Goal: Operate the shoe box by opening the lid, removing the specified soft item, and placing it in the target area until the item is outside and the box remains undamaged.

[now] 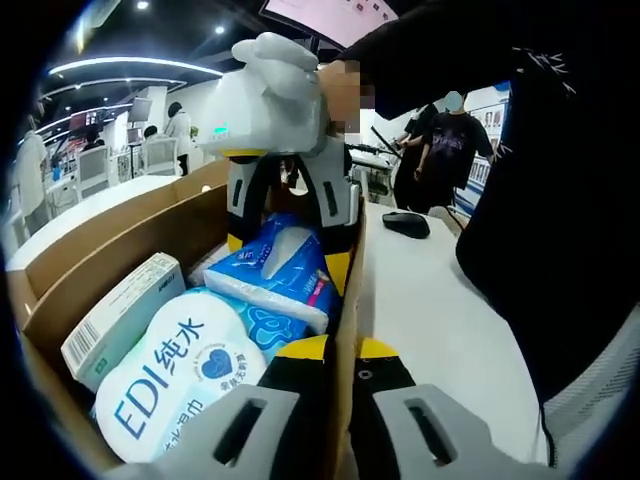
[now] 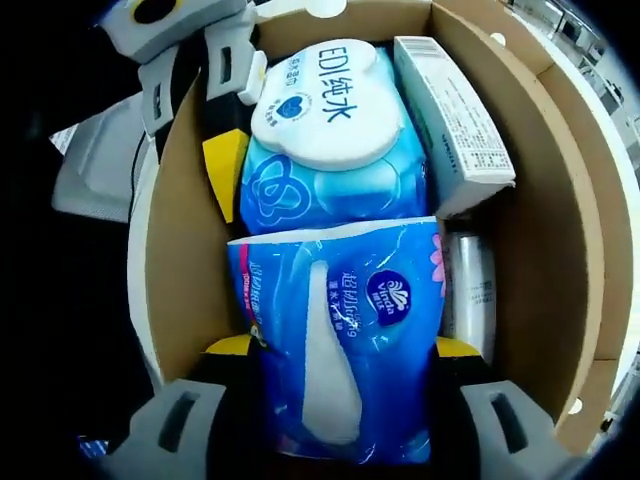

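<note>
Cardboard shoe box point(image 2: 560, 200) is open, lid off to the far side in left gripper view, and it sits on a white table point(image 1: 430, 310). Everything below is placed relative to that box.

Inside box: blue soft tissue pack point(image 2: 340, 340) at the end nearest the right gripper point(image 2: 345, 350), w/ its yellow-tipped jaws one on each side of the pack, closed onto it. Pack not out yet, sits inside the walls. In left gripper view the same pack point(image 1: 285, 270) lies mid-box w/ the right gripper point(image 1: 290, 215) coming down on it from above.

Next to the pack, deeper in the box: wet-wipes pack w/ white "EDI" lid point(image 2: 330, 110). Along one long wall: white carton w/ barcode point(image 2: 450, 120), and a silvery can-like thing point(image 2: 470, 290) beside the tissue pack.

Left gripper point(image 1: 345, 355) straddles the box's long side wall, one jaw inside, one outside, wall edge in between; appears clamped on it. Same gripper point(image 2: 215, 110) seen on that wall in right gripper view.

Outside the box: black mouse-like object point(image 1: 405, 223) on the table; people standing beyond.
</note>
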The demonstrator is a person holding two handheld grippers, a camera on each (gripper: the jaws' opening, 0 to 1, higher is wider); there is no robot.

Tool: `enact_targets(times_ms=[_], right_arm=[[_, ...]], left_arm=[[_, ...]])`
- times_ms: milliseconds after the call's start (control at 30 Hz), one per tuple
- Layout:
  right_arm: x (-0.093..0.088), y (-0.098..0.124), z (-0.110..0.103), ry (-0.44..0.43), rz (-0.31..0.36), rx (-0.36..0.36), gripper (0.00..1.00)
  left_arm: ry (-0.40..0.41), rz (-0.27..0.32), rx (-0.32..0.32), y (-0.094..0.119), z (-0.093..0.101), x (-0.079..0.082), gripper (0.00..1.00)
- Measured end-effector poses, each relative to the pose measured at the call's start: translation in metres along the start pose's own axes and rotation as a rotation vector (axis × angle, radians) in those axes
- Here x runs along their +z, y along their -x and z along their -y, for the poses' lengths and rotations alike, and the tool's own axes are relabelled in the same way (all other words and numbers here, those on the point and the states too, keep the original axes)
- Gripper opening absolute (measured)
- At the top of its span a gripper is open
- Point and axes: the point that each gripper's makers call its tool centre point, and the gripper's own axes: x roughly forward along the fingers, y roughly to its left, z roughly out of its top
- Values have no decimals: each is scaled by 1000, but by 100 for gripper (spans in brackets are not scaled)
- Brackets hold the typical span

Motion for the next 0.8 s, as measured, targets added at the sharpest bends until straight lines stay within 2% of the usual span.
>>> enact_targets(times_ms=[167, 267, 500, 800], right_arm=[[-1, -2, 0, 5, -25, -18, 67], [-2, -5, 1, 18, -73, -60, 67], [-2, -7, 4, 20, -103, -87, 67], [-2, -4, 4, 17, -84, -87, 66]], left_arm=[[-5, -5, -1, 0, 1, 0, 3], [-6, -7, -3, 0, 1, -1, 3], [-12, -9, 0, 0, 1, -1, 3], [-19, -9, 1, 0, 1, -2, 3]])
